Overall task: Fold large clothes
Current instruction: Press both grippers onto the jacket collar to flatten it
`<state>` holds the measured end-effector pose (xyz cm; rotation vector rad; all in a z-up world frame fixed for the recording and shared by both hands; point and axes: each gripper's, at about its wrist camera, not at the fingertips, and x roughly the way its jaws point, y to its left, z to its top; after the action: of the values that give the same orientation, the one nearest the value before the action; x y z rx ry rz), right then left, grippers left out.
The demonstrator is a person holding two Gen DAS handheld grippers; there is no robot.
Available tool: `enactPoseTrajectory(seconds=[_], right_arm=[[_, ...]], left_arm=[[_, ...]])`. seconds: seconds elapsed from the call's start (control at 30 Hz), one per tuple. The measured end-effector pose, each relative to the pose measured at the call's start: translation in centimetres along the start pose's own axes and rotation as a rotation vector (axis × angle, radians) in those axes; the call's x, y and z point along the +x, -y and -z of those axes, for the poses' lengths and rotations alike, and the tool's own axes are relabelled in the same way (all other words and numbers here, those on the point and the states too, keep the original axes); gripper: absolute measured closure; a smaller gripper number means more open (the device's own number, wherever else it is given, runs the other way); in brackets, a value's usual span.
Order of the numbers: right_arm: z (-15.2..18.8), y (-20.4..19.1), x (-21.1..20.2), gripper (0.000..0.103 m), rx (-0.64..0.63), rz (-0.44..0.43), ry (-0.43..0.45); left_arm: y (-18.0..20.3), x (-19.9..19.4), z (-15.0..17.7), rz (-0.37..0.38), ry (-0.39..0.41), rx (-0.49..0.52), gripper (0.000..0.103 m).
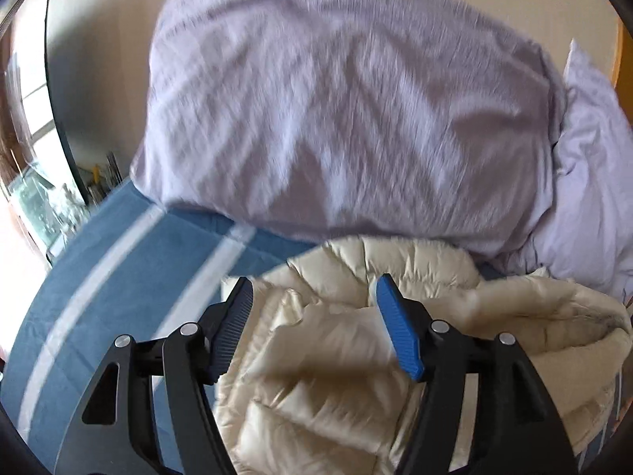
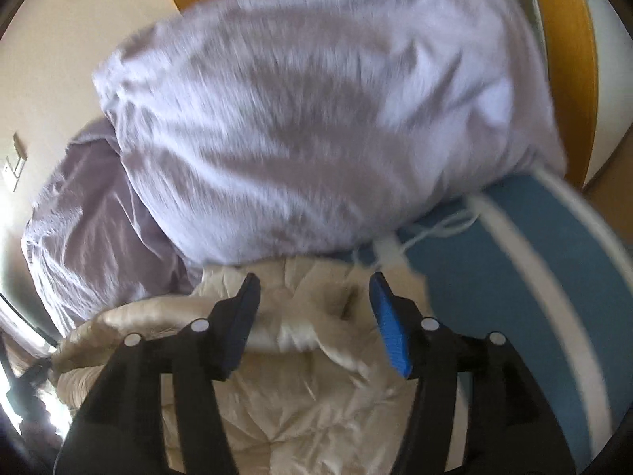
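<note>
One cream puffer jacket (image 1: 336,356), orientation unclear

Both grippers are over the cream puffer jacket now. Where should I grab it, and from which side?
Judging by the pictures, take the cream puffer jacket at its two outer edges. The left gripper comes down on the edge beside the blue striped blanket, the right gripper on the opposite edge. The padding is thick, so pinch a raised ridge from above.
</note>
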<state>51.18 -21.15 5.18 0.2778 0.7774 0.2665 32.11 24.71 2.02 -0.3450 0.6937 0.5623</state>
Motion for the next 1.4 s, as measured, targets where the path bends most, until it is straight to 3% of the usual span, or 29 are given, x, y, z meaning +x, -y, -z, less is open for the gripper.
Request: enactPoseTrajectory(seconds=[0.17, 0.43, 0.63, 0.77, 1.03, 1.4], right_arm=[[0.3, -1.0, -1.8, 0.045, -0.049, -0.017, 0.006], [1.9, -3.0, -0.9, 0.045, -0.128, 0.004, -0.039], [3.1, -3.9, 1.4, 0.045, -0.169, 0.034, -0.079], [4.1, -4.3, 3.0, 0.039, -0.212, 0.072, -0.092], [5.0, -4.9, 5.9, 0.039, -0.289, 0.161, -0.099], [4.9, -4.5, 9.2, 0.033, -0.288, 0.221, -0.128]], left_arm=[[-0.2, -2.0, 0.1, -0.006, 0.023, 0.027, 0.037], [1.0, -2.6, 1.5, 0.004, 0.023, 0.095, 0.032], [2.2, -0.9, 3.1, 0.012, -0.007, 0.126, 0.031], [2.7, 0.8, 4.3, 0.006, -0.027, 0.138, 0.031], [4.0, 3.3, 4.7, -0.086, -0.004, 0.206, 0.031], [4.0, 6.4, 4.2, -0.138, -0.030, 0.190, 0.031]])
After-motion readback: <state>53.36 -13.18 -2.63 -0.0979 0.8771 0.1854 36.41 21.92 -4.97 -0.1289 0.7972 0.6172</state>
